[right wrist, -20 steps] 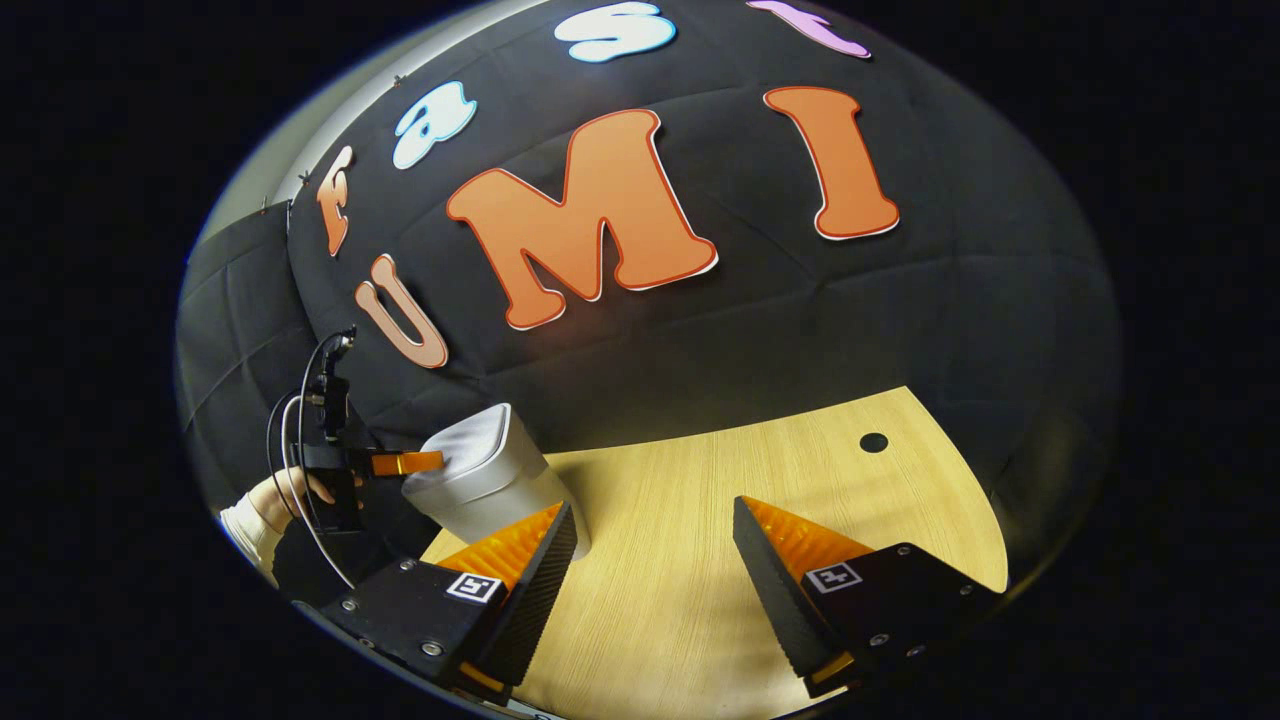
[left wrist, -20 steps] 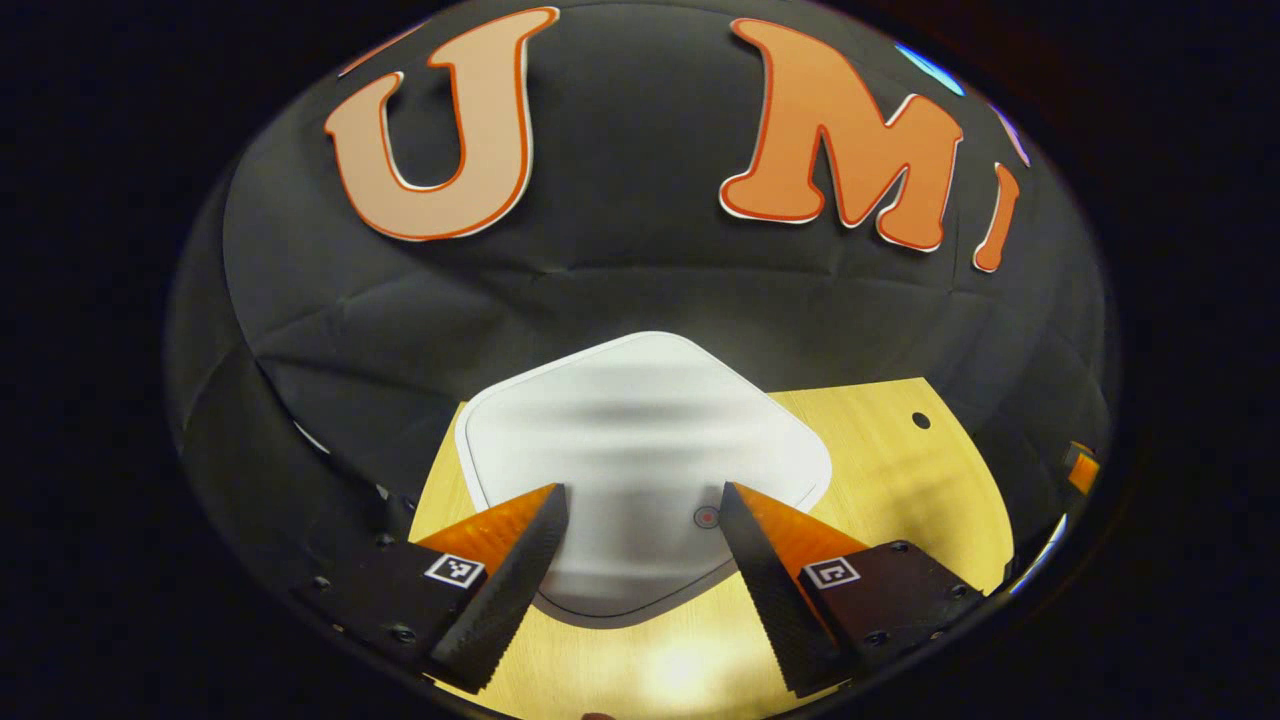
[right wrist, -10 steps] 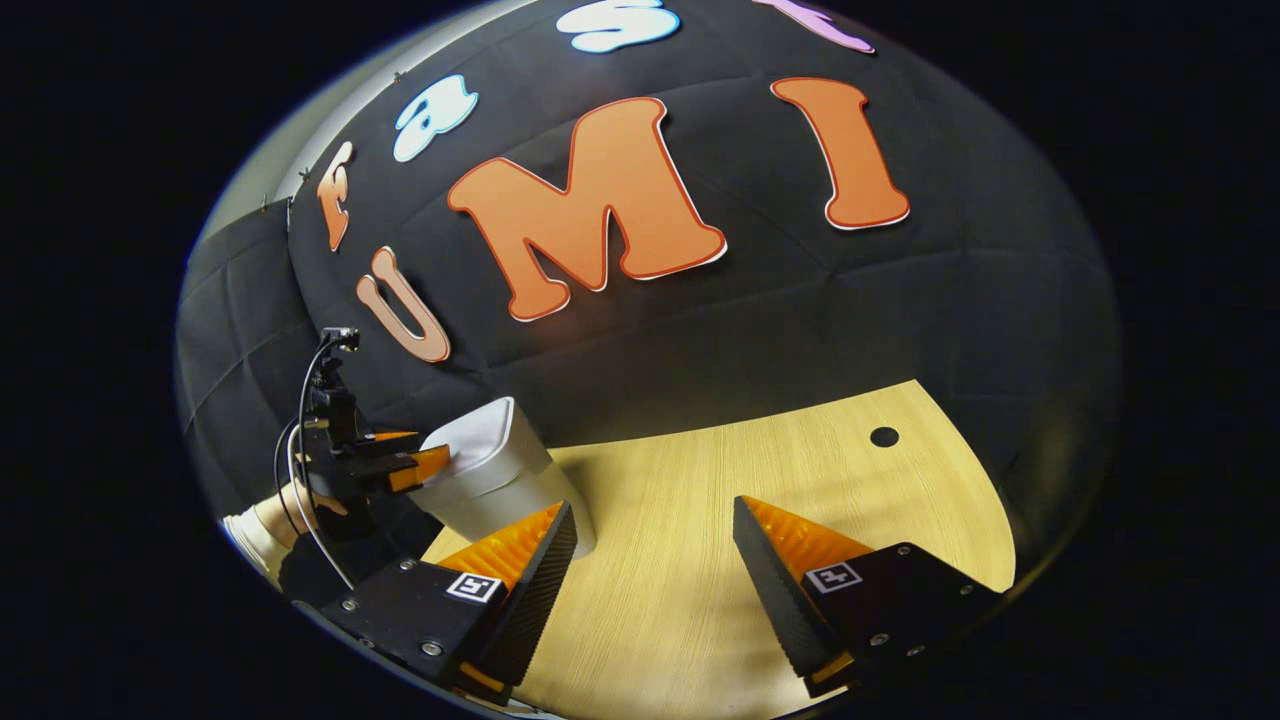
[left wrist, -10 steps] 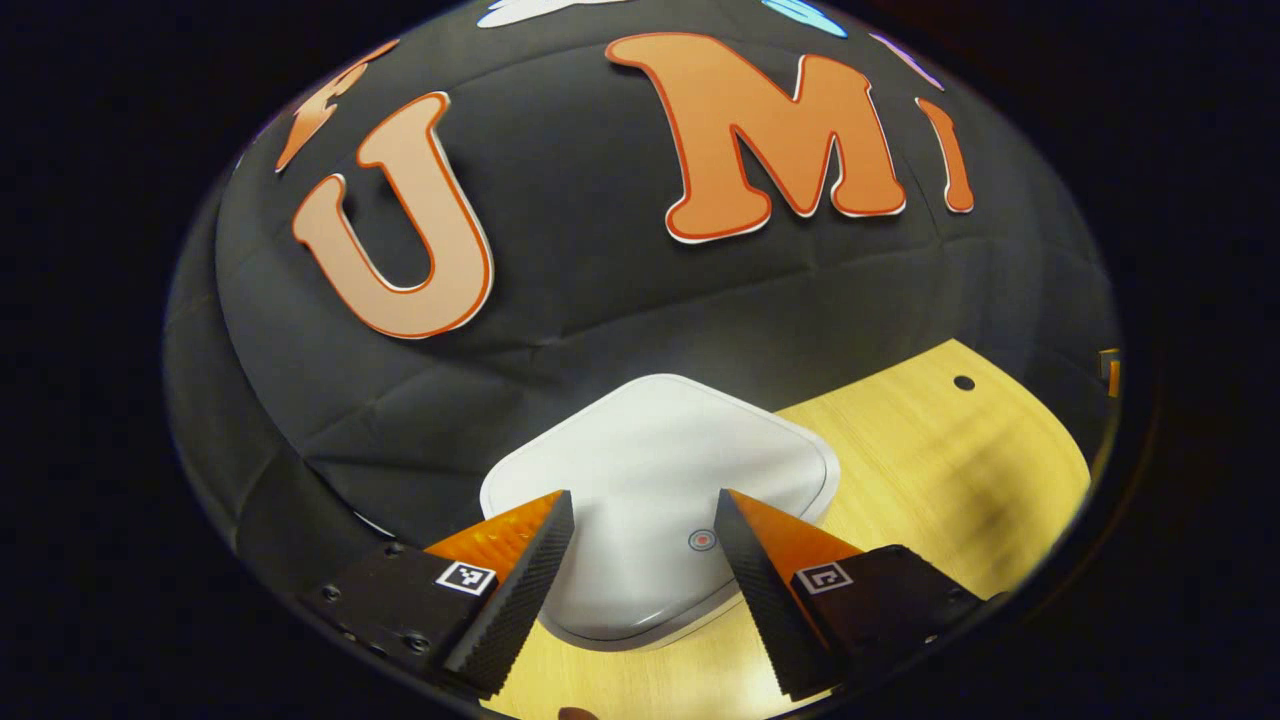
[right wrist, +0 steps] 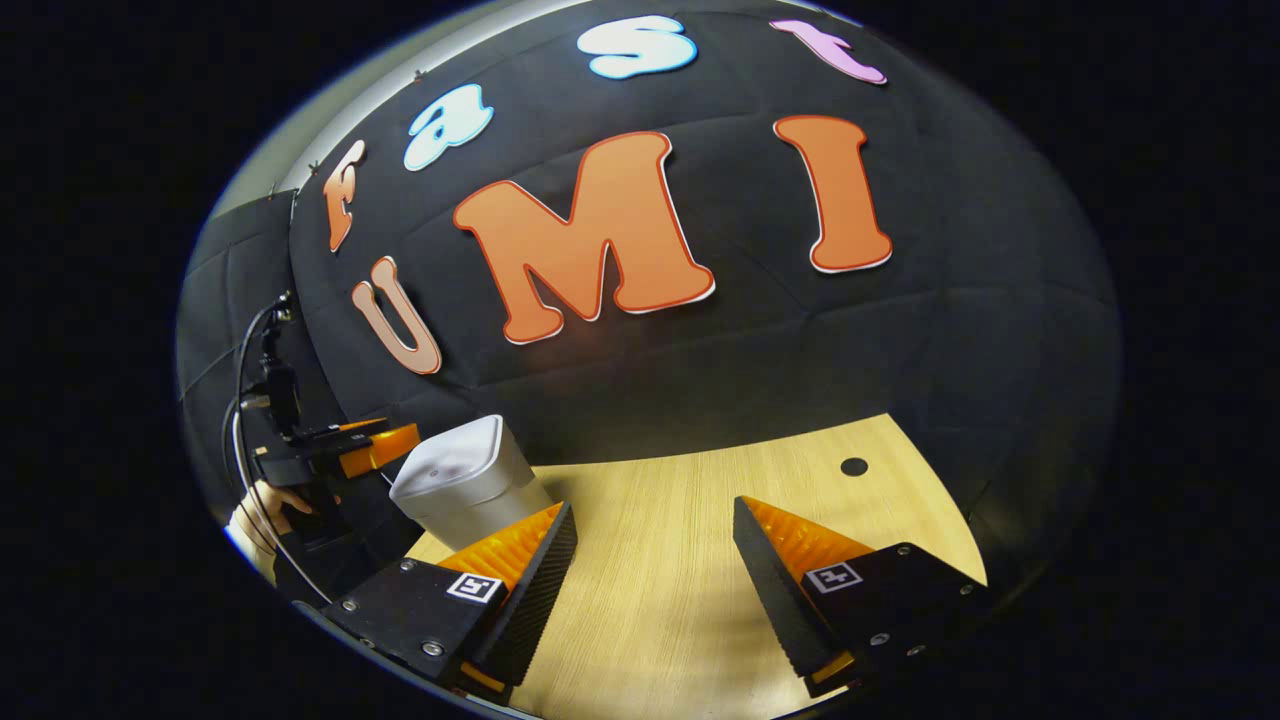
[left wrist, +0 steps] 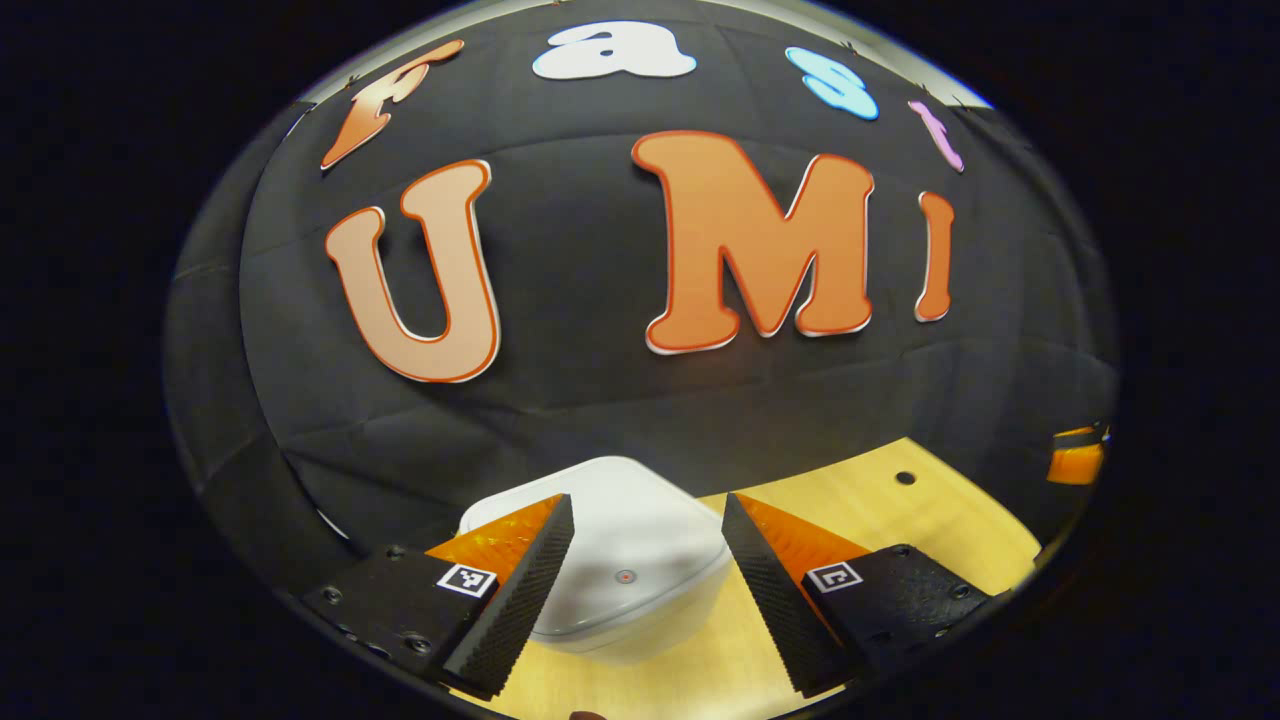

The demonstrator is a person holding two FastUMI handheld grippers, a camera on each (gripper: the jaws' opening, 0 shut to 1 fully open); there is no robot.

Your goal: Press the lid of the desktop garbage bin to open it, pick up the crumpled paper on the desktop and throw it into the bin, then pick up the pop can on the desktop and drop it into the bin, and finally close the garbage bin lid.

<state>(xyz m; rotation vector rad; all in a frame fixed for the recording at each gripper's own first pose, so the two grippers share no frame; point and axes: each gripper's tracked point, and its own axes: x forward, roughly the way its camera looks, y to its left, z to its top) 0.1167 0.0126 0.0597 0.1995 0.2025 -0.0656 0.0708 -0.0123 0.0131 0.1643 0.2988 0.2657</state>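
In my left gripper view, my left claw (left wrist: pixel 645 580) is spread wide, holding nothing, and the white garbage bin (left wrist: pixel 625 575) sits right between and just beyond its two fingers, a little below them. The bin's lid (left wrist: pixel 620 540) lies flat and closed, with a small red dot on its near part, and neither finger touches it. The bin stands at the back left of the wooden bench (left wrist: pixel 900 520), close to the booth's black cloth wall. Farther right on the bench is a small dark round hole (left wrist: pixel 905 478). In my right gripper view, at the far left, a hand (right wrist: pixel 262 505) holds that left claw raised just beside the bin's top, its fingers (right wrist: pixel 378 450) pointing toward the lid and clear of it. Moving right, the bin stands upright just behind the left finger of my right claw (right wrist: pixel 655 570), which is also spread apart and empty, hovering over bare wood. The bin lies to that claw's left, well outside the gap between its fingers.
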